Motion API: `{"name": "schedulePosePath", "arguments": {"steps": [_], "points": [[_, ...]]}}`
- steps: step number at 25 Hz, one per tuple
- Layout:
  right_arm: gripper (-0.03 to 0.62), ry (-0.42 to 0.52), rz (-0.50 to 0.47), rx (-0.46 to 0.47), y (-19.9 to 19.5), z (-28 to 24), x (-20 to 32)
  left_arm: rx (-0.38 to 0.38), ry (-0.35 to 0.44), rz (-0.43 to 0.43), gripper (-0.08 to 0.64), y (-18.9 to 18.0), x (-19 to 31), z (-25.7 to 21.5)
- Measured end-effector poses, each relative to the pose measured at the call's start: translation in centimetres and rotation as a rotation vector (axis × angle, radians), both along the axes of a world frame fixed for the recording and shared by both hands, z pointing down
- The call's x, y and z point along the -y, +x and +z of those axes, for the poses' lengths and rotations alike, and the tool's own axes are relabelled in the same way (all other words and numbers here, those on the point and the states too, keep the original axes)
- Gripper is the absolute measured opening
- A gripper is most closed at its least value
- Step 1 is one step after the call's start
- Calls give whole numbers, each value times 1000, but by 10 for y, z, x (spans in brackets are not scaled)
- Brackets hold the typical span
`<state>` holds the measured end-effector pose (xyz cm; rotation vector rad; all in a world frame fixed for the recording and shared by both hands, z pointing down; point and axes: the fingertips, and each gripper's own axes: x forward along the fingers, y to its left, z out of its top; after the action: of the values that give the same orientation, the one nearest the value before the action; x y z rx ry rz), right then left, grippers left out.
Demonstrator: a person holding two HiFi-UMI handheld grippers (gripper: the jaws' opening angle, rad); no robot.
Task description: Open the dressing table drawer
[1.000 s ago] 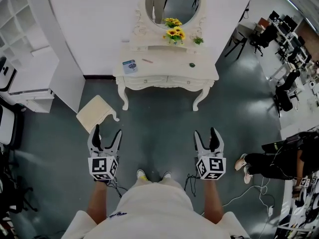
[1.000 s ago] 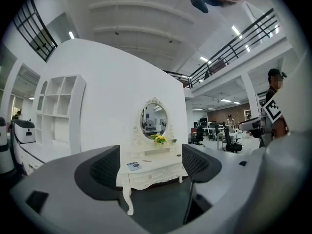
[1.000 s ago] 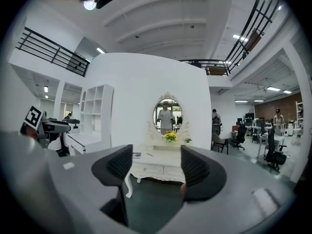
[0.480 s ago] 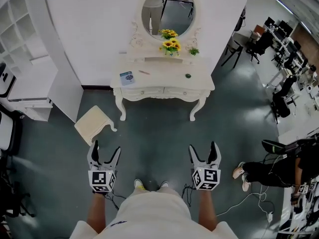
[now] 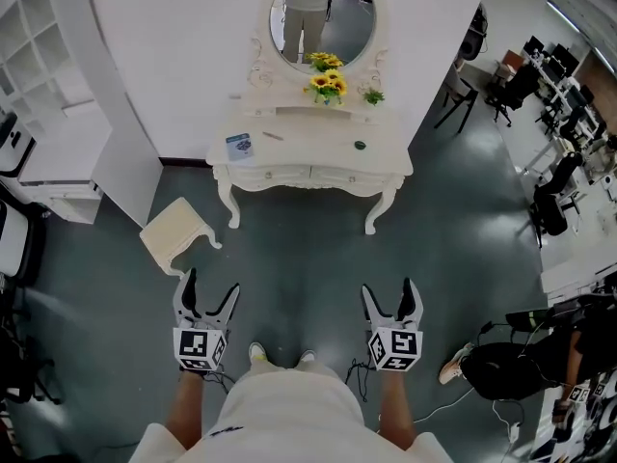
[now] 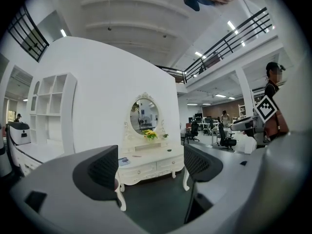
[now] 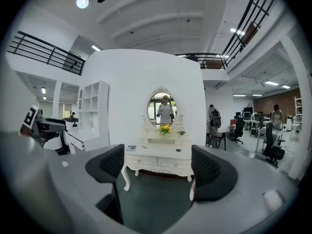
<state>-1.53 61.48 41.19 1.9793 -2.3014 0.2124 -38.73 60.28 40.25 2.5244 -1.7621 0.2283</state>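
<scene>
- A cream stool [image 5: 176, 231] stands on the floor just off the left front leg of the dressing table [image 5: 308, 148].
- The left gripper [image 5: 210, 289] hangs over bare floor, jaws wide apart and empty.
- The table stands against the white wall, well ahead of both grippers. Its two drawers [image 5: 310, 174] sit under the worktop's front edge, both shut. Sunflowers [image 5: 326, 83] stand at the back edge.
- The right gripper [image 5: 388, 292] is spread open too, holding nothing.

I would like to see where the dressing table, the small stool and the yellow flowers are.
dressing table [image 5: 308, 149], head view, a bare part of its top
stool [image 5: 174, 231], head view, the middle of its seat
yellow flowers [image 5: 328, 85], head view, the lower bunch of blooms
</scene>
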Motion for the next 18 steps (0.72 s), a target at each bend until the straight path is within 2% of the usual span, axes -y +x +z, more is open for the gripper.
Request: {"name": "schedulePosePath", "arguments": {"steps": [9, 12, 14, 18], "points": [[430, -38, -140, 17, 31, 13, -1, -2, -46, 13, 405, 71, -6, 10], [430, -62, -166, 64, 37, 23, 0, 0, -62, 23, 405, 91, 1, 14], [430, -76, -178, 86, 44, 29, 3, -6, -64, 44, 405, 110, 5, 17], [428, -64, -179, 68, 53, 32, 22, -13, -34, 115, 405, 144, 21, 18]]}}
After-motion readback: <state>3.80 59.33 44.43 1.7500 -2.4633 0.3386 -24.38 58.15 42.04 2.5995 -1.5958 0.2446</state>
